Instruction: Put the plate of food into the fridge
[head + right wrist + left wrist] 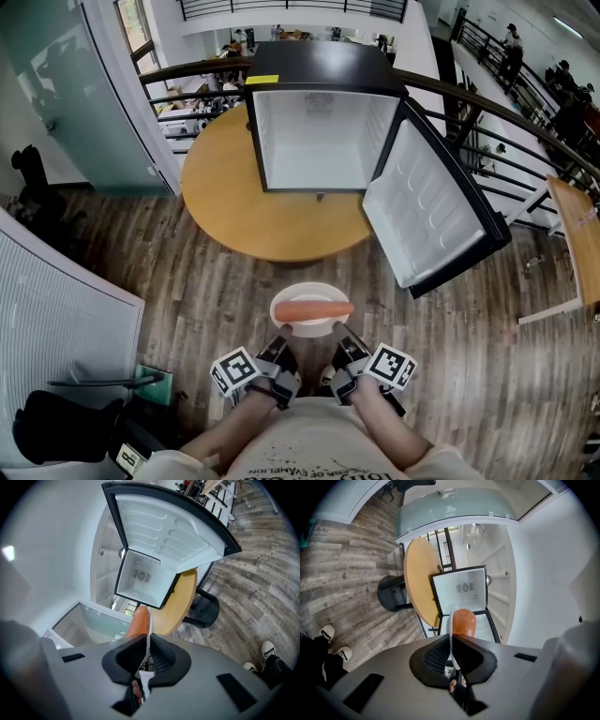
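A white plate (309, 323) with an orange sausage-like piece of food (312, 310) is held in the air in front of me. My left gripper (283, 346) is shut on its near left rim and my right gripper (339, 346) is shut on its near right rim. In the left gripper view the plate (451, 630) stands edge-on between the jaws with the food (463, 622) beyond. The right gripper view shows the plate rim (148, 637) clamped and the food (139, 621) beside it. The small black fridge (322, 131) stands open on the round table, its white inside bare.
The fridge door (433, 208) swings out to the right over the wood floor. The round wooden table (234, 202) carries the fridge. A curved railing (187, 70) runs behind. A white panel (56, 319) stands at left, another table edge (577, 234) at right.
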### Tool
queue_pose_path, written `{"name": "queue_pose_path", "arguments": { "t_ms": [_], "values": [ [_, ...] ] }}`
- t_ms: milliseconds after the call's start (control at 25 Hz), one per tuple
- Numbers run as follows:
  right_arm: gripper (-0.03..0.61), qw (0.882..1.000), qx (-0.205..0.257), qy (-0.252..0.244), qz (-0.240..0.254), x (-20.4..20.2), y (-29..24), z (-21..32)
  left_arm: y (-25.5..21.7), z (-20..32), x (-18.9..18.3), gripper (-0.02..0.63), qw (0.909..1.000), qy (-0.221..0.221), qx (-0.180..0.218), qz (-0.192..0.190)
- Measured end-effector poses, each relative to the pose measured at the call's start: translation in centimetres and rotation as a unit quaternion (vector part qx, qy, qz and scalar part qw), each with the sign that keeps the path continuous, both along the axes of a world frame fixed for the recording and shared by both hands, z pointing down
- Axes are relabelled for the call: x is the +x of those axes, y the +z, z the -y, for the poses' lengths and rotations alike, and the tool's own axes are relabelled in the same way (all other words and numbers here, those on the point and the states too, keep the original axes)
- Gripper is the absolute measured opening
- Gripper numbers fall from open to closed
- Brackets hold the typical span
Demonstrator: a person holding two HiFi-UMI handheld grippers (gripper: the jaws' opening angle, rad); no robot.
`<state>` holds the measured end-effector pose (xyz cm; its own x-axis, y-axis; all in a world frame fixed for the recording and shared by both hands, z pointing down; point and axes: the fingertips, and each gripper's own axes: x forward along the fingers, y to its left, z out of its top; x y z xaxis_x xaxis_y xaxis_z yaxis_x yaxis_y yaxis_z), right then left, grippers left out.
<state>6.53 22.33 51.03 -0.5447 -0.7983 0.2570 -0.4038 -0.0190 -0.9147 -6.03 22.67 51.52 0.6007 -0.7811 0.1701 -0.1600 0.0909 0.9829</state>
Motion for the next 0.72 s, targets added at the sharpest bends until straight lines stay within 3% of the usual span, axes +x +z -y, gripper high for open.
{"name": "queue_pose_path", "arguments": {
  "t_ms": [720],
  "values": [
    [0.041, 1.0, 0.007, 0.027, -0.008, -3.1, 0.7, 1.0, 0.8, 1.6, -3.2, 0.032, 0.9997, 0.024, -0.002, -0.005]
  ]
}}
